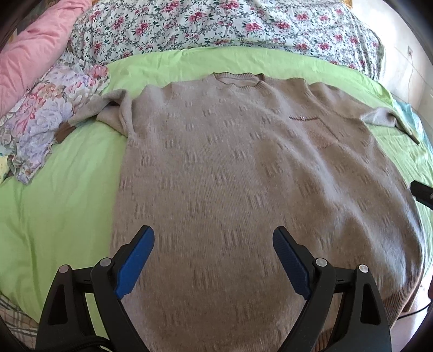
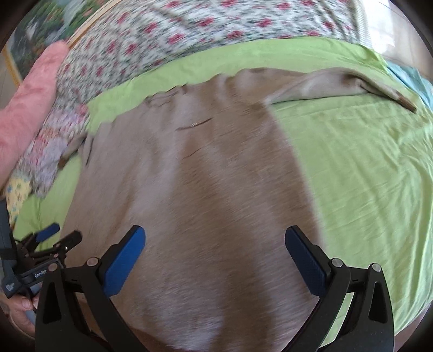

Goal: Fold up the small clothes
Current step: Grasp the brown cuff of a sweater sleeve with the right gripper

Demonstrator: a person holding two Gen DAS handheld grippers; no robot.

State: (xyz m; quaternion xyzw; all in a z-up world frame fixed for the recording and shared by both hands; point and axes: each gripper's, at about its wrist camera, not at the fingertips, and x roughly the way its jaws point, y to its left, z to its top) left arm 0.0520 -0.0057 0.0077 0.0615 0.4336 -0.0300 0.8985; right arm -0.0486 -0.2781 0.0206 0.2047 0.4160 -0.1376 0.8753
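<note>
A beige knitted sweater [image 1: 238, 168] lies flat and face up on a green bedsheet [image 1: 54, 211], collar at the far side, both sleeves spread out. It also shows, blurred, in the right wrist view [image 2: 189, 205]. My left gripper [image 1: 213, 238] is open and empty, hovering over the sweater's lower left part. My right gripper [image 2: 215, 238] is open and empty over the sweater's lower right part. The left gripper also shows at the left edge of the right wrist view [image 2: 58, 234], held by a hand.
A flowered quilt [image 1: 216, 24] lies bunched across the far side of the bed. A pink cover [image 1: 29, 54] and a pastel flowered garment [image 1: 46, 116] lie at the far left, touching the left sleeve. A light blue cloth [image 2: 411, 78] lies at the far right.
</note>
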